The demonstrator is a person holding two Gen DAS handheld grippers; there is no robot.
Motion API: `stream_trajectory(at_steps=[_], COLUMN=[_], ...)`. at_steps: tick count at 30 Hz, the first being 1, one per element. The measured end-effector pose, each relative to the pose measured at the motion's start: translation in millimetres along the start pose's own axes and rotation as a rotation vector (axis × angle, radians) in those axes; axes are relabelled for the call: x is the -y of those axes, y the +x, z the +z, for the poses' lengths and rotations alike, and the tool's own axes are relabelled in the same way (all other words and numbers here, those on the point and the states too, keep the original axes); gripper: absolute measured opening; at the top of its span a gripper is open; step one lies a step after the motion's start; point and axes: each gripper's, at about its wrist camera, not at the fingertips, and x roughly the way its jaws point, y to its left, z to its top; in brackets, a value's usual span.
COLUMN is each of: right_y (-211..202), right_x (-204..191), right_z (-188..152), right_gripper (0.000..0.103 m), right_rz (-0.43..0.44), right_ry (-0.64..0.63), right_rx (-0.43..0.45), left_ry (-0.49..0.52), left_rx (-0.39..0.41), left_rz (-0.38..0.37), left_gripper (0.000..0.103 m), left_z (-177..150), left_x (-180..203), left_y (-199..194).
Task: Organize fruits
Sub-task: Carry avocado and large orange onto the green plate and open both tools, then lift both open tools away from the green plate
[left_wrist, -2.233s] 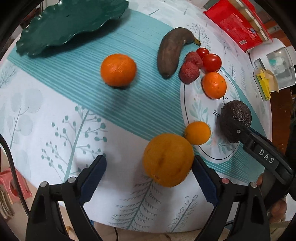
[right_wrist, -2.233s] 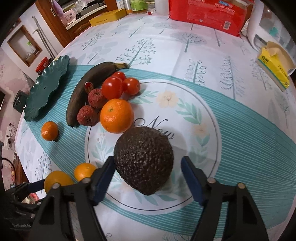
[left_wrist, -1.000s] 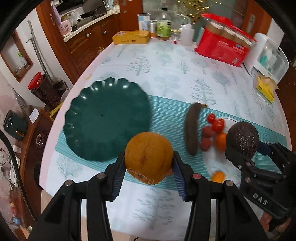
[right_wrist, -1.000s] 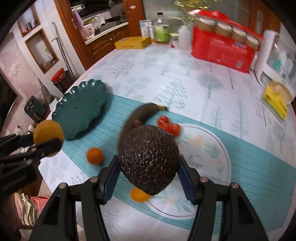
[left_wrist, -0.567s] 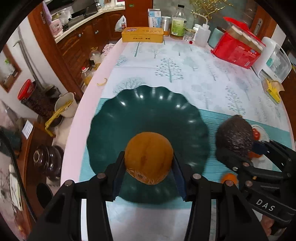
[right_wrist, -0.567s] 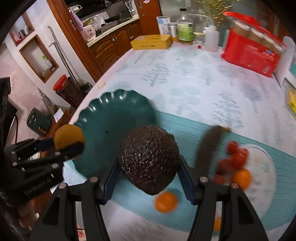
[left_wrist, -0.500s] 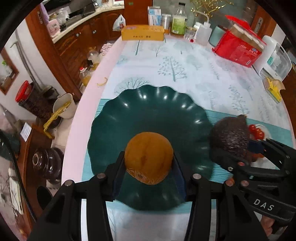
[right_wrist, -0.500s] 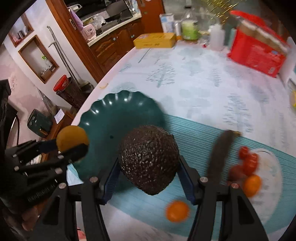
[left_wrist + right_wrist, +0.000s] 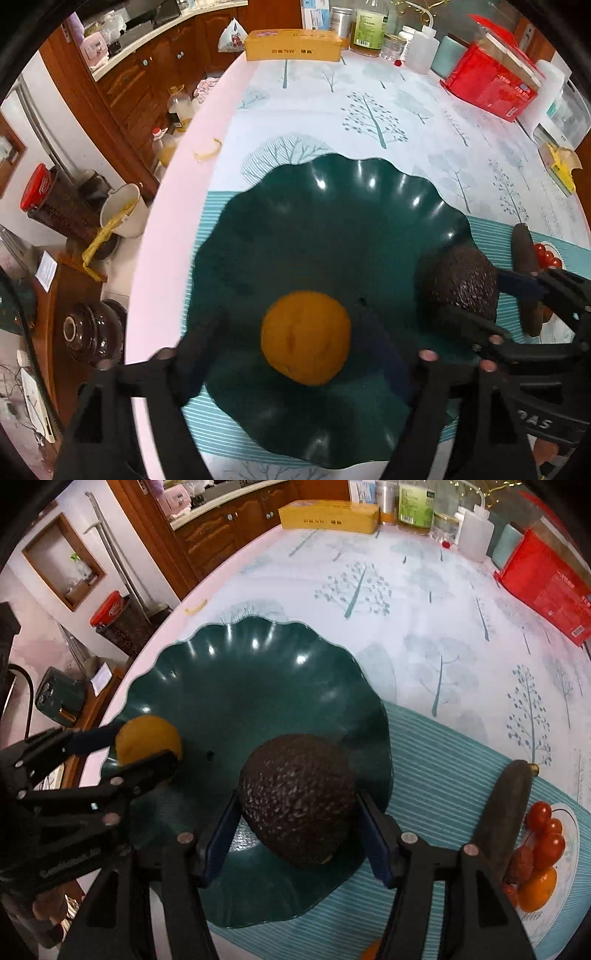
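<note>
A dark green scalloped plate (image 9: 332,206) lies on the tablecloth; it also shows in the right wrist view (image 9: 258,679). The large orange (image 9: 306,338) sits on the plate between the spread, blurred fingers of my left gripper (image 9: 295,347), which is open. The orange also shows in the right wrist view (image 9: 147,740). My right gripper (image 9: 297,830) is shut on the dark avocado (image 9: 297,805) and holds it over the plate's right side. The avocado also shows in the left wrist view (image 9: 458,284).
A dark banana (image 9: 504,812), cherry tomatoes (image 9: 546,830), lychees (image 9: 521,864) and a small orange (image 9: 537,890) lie on the cloth at right. A red box (image 9: 491,85), yellow box (image 9: 293,46) and bottles (image 9: 365,26) stand at the far edge. The table's left edge (image 9: 147,236) is close.
My left gripper has opened and let go of the orange, which now rests on the plate. Both grippers moved closer over the plate; the right still holds the avocado.
</note>
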Motion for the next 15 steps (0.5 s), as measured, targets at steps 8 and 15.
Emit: stream_trajectory(at_steps=[8,15], right_y=[-31.0,-56.1], right_x=[1.9,8.3], right_z=[-13.2,-36.6], right_gripper=[0.069,0.069], right_rz=[0.005,0.026], right_ry=[-0.001,0.056], right_rx=[0.051,0.073], left_ry=[0.03,0.066], left_rx=[0.026,0.069], left_rz=[-0.001,-0.032], left_gripper=[0.091,0.095], left_z=[-4.7,-14.5], left_x=[8.4,30.5], left_y=[-22.5,-54.4])
